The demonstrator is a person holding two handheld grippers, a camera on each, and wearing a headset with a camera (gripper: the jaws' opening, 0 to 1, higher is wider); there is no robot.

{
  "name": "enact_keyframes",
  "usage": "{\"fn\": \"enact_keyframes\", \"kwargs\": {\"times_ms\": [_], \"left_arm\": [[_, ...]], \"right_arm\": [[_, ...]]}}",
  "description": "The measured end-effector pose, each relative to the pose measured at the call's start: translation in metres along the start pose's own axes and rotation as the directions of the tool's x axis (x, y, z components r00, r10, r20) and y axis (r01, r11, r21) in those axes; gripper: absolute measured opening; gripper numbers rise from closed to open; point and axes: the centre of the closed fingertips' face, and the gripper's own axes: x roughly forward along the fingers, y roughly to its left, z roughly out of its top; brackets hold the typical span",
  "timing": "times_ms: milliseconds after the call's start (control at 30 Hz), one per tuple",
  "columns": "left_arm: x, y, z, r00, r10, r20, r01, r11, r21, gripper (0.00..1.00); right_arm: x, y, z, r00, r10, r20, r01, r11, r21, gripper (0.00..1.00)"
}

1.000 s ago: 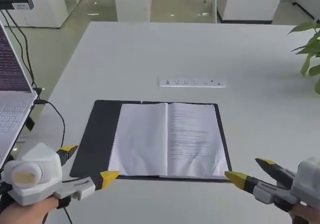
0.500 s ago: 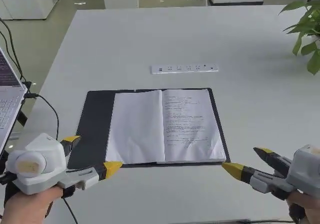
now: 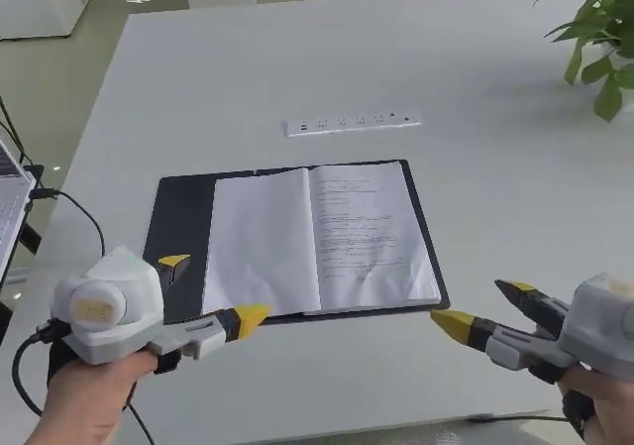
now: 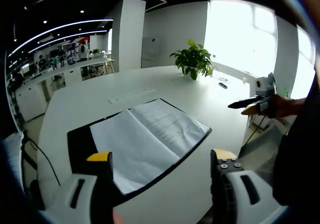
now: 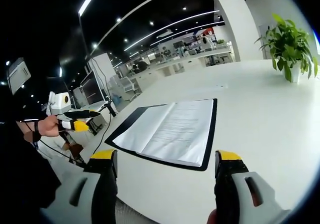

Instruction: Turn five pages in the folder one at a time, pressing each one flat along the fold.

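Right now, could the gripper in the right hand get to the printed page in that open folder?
Probably yes. The right gripper hovers open just off the near right corner of the folder, with nothing but bare table between it and the printed page, which lies flat and uncovered.

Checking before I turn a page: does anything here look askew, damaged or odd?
Nothing stands out. The folder lies open and flat on the table. The left tool and the right tool hover open near its front edge, touching nothing.
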Motion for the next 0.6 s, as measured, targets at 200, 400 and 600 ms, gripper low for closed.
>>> {"fn": "enact_keyframes", "kwargs": {"times_ms": [200, 400, 600], "left_arm": [[0.019, -0.016, 0.01, 0.9989, -0.047, -0.007, 0.047, 0.999, 0.027, 0.79], [0.041, -0.031, 0.025, 0.9962, -0.087, -0.005, 0.087, 0.995, 0.056, 0.78], [0.069, -0.047, 0.031, 0.991, -0.127, -0.042, 0.13, 0.988, 0.085, 0.74]], "right_arm": [[-0.002, 0.002, -0.002, 1.0, 0.005, 0.003, -0.005, 1.0, 0.005, 0.79], [-0.005, 0.003, -0.008, 0.9999, 0.014, -0.008, -0.014, 1.0, 0.007, 0.79], [-0.011, -0.001, -0.008, 0.9999, 0.015, -0.004, -0.014, 1.0, 0.017, 0.79]]}}
